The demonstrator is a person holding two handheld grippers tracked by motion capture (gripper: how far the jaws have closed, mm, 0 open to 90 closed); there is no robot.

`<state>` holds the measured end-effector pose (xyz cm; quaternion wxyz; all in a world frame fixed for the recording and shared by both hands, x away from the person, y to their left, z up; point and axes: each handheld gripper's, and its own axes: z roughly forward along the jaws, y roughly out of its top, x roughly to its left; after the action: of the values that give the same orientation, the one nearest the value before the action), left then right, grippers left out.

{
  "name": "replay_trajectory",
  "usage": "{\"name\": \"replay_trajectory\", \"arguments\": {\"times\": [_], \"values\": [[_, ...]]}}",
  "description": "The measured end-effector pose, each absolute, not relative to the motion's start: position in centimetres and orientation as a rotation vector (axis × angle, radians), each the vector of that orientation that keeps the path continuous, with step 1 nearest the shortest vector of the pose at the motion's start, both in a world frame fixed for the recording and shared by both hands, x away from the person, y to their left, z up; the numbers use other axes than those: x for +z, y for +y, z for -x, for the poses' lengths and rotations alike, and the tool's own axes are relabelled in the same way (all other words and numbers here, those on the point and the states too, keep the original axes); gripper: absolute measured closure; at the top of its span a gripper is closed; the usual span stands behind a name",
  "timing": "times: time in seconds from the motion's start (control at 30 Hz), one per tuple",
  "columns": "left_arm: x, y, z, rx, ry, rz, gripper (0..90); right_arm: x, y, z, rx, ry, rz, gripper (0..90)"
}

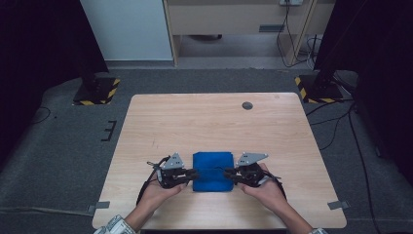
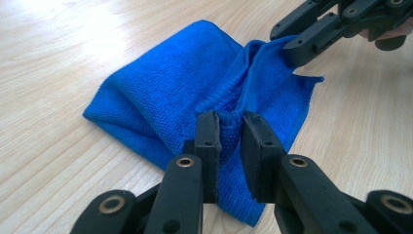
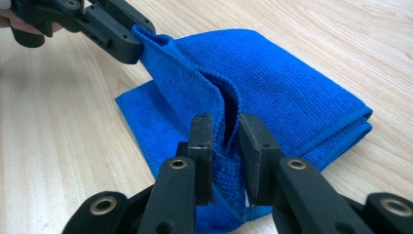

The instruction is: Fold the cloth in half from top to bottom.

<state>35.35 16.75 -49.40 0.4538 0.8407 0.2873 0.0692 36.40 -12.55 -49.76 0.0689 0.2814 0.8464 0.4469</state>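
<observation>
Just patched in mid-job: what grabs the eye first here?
The bright blue cloth, folded on the near middle of the pale wooden table. The left gripper and the right gripper each pinch a near corner of its top layer from opposite sides.

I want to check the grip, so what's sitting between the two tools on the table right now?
The folded blue cloth spans the stretch between the left tool and the right tool. Each pinches one of its near corners, as the high view shows.
</observation>
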Motion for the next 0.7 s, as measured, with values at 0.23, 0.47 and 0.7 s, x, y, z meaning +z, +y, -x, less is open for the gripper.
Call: {"name": "replay_trajectory", "arguments": {"times": [0.23, 0.47, 0.7], "values": [[-49.8, 17.0, -34.9, 0.136, 0.695, -2.102, 76.5, -49.7, -12.3, -35.8, 1.328, 2.573, -0.826, 75.0], [-50.3, 16.8, -34.6, 0.125, 0.684, -2.133, 72.1, -49.5, -12.4, -35.6, 1.316, 2.588, -0.833, 69.0], [-50.3, 16.8, -34.0, 0.116, 0.66, -2.138, 68.5, -49.1, -12.5, -35.4, 1.316, 2.594, -0.832, 66.5]]}}
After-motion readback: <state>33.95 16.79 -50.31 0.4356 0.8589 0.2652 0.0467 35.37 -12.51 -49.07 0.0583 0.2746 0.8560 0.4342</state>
